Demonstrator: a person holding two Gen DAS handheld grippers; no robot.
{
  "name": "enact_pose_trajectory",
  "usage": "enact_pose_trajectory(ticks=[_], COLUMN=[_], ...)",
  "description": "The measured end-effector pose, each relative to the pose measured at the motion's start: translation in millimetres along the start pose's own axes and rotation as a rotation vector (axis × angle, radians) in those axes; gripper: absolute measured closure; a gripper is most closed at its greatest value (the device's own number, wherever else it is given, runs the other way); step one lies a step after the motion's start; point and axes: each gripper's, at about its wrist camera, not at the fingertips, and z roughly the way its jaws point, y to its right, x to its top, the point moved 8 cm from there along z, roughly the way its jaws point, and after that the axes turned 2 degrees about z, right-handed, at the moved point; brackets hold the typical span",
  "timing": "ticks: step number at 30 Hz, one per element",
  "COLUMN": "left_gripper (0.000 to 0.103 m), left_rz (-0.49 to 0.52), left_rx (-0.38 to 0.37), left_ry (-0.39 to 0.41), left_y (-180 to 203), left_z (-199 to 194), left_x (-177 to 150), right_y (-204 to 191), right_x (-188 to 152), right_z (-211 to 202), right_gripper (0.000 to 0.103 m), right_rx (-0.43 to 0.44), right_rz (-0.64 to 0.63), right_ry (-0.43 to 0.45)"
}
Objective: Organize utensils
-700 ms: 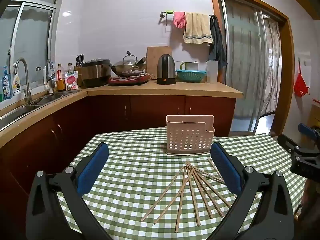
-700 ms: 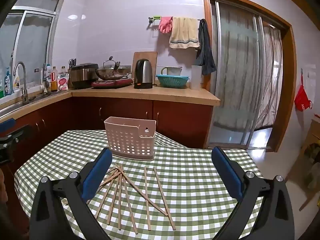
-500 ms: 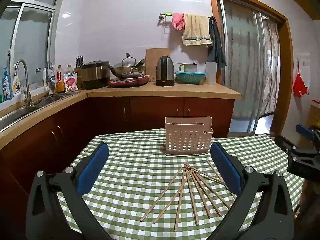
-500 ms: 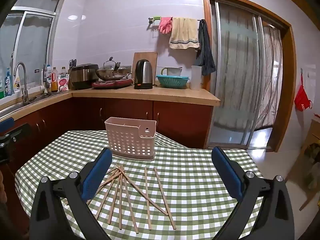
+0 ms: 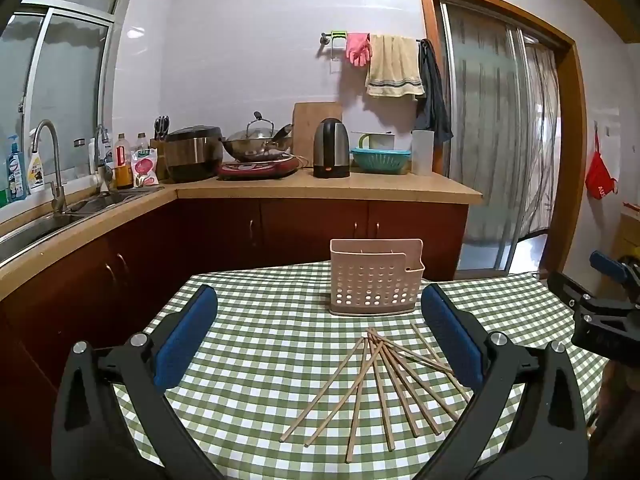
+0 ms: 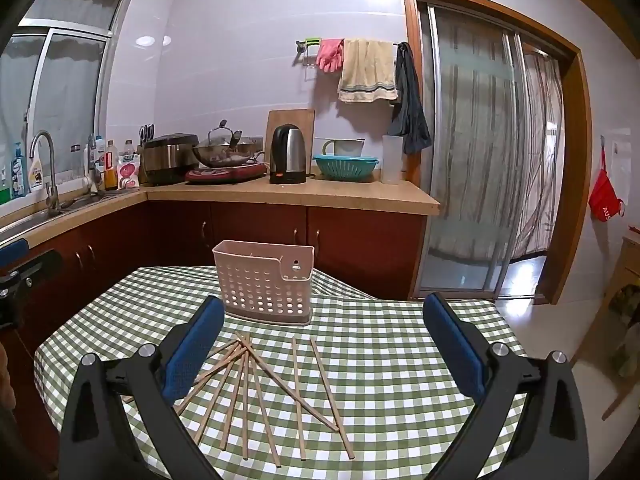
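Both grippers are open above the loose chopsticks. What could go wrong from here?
1. The chopsticks overlap in a fan, so the right gripper may pinch several, or knock neighbours aside.
2. The holder looks light and stands unheld; a chopstick pushed in at an angle might tip it.
3. The left gripper hangs over the same pile, so the two might collide.

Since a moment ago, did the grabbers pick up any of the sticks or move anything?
No. Both views only shift slightly. The left gripper and right gripper stay wide open, holding nothing. The chopsticks lie scattered in the same fan on the checked tablecloth, in front of the pink holder, which stays put.
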Motion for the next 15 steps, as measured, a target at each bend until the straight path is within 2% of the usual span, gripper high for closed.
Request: enact_pose_trajectory(ticks=[15], left_gripper=[0.004], left_rz=[-0.008], left_rx=[-0.005], left_ry=[0.010], left_y=[-0.6], left_z=[-2.1], left_x=[0.1], right_y=[-2.8], right_x=[4.0], right_z=[-5.4], right_gripper=[0.006], right_rx=[0.008], right_rz=[0.002], right_ry=[0.010])
